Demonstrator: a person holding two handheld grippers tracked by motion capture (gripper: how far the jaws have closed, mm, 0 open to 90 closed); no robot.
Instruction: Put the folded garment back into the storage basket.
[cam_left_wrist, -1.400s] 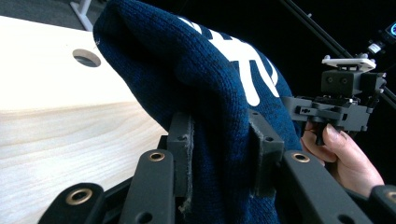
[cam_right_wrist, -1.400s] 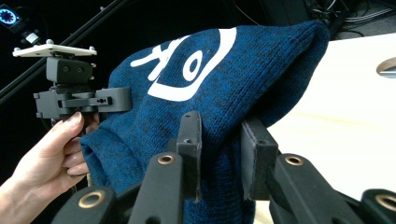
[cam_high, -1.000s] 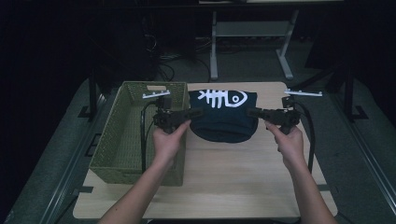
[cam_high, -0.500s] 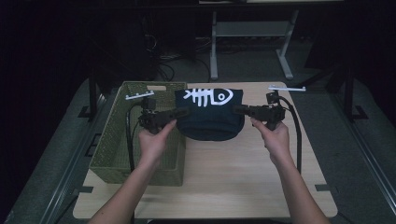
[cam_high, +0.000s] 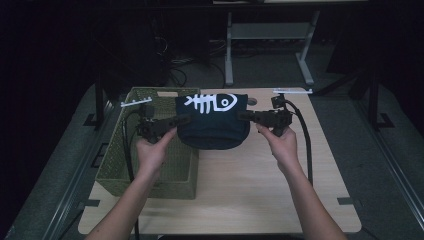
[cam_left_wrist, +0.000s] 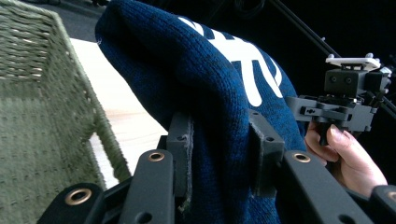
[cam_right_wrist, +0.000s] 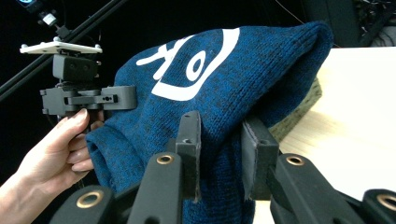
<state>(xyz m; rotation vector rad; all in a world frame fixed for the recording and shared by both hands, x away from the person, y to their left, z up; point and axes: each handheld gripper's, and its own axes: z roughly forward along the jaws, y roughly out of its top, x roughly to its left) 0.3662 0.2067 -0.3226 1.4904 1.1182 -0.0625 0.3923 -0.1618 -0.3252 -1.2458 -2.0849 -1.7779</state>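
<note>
The left hand-held gripper (cam_high: 176, 121) and right hand-held gripper (cam_high: 246, 116) each pinch one side of a dark blue knitted hat (cam_high: 212, 120), holding it lifted above the worktop (cam_high: 250, 190), just beside the green woven basket (cam_high: 125, 170), whose visible inside looks bare.

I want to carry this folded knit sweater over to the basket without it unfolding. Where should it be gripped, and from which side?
Grip the folded blue sweater at its two side edges, one gripper coming in level from each side, as the left gripper and right gripper do. The thick folded knit fills the jaws there, so the bundle hangs evenly beside the basket.
</note>
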